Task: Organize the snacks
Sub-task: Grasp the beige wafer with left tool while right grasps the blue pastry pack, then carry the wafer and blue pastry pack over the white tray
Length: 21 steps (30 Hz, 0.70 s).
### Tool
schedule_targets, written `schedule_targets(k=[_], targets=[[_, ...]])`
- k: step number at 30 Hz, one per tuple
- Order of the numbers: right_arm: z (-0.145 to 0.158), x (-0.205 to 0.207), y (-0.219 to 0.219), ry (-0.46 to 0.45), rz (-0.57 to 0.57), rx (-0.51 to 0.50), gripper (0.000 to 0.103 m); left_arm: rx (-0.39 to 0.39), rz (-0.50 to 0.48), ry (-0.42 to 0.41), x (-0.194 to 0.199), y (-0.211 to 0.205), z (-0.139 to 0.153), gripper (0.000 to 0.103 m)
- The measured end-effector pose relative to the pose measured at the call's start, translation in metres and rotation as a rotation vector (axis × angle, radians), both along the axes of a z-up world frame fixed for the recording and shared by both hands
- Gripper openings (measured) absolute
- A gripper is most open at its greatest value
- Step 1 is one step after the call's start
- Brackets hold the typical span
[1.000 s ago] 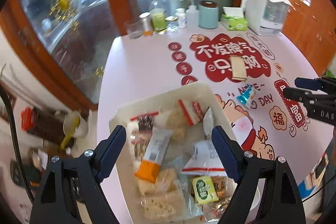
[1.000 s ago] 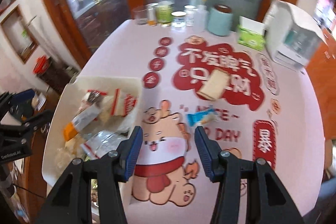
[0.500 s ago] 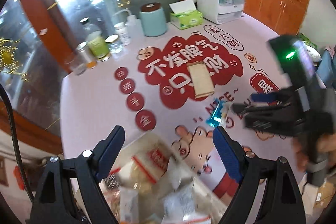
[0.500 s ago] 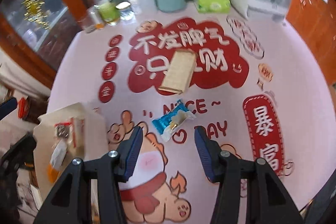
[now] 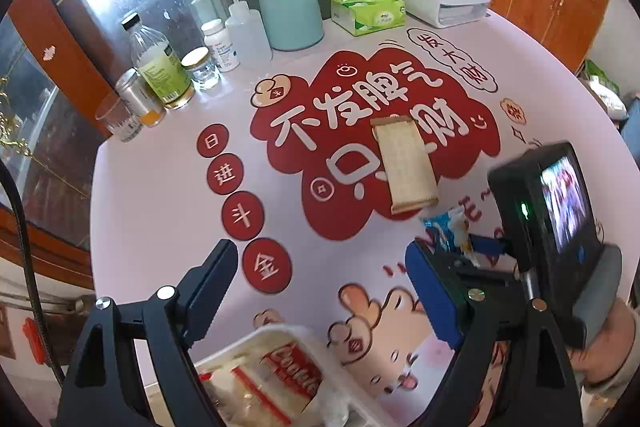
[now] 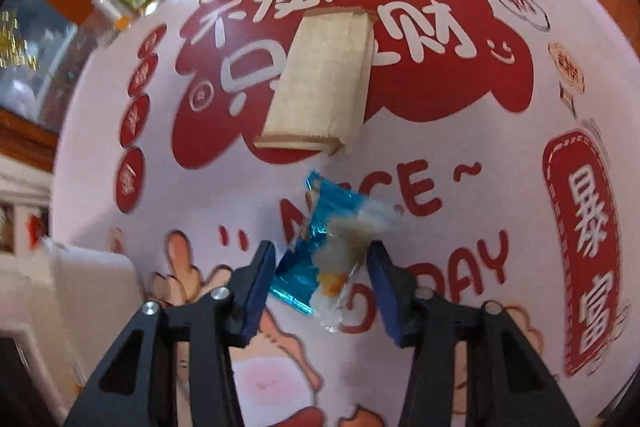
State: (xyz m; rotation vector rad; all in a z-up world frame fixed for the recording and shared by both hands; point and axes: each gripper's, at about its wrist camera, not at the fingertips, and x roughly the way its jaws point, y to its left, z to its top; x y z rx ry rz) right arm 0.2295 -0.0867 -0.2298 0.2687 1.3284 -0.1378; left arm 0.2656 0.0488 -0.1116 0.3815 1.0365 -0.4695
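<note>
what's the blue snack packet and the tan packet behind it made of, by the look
Blue snack packet: thin glossy plastic film, apparently part foil-look, part clear; it crinkles, glints, and pale contents show through. Tan packet: matte, paper-like wrapper with a flat crimped end seam; could be printed plastic.

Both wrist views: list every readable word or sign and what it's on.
"不发脾气 只发财": red cloud on the tablecloth
"日 进 斗 金": red dots
"暴富": red label
"DAY", partly hidden "N..CE~": tablecloth print
"Cookie": packet in the bin
Bottle labels, blue snack: unreadable
</note>
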Motion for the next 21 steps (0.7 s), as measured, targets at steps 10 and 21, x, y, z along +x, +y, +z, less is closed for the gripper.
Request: schedule_targets(k=[10,21], targets=[[0.001,0.000,-0.080,-0.082,-0.007,-0.023,0.033,-0.017,0.033,0.137,0.043,-0.073,-0.051,0.085],[0.001,-0.006,-0.152,-0.121,-0.093,0.014,0.032,-0.051,0.159,0.283,0.077,-0.130,-0.114,0.081]])
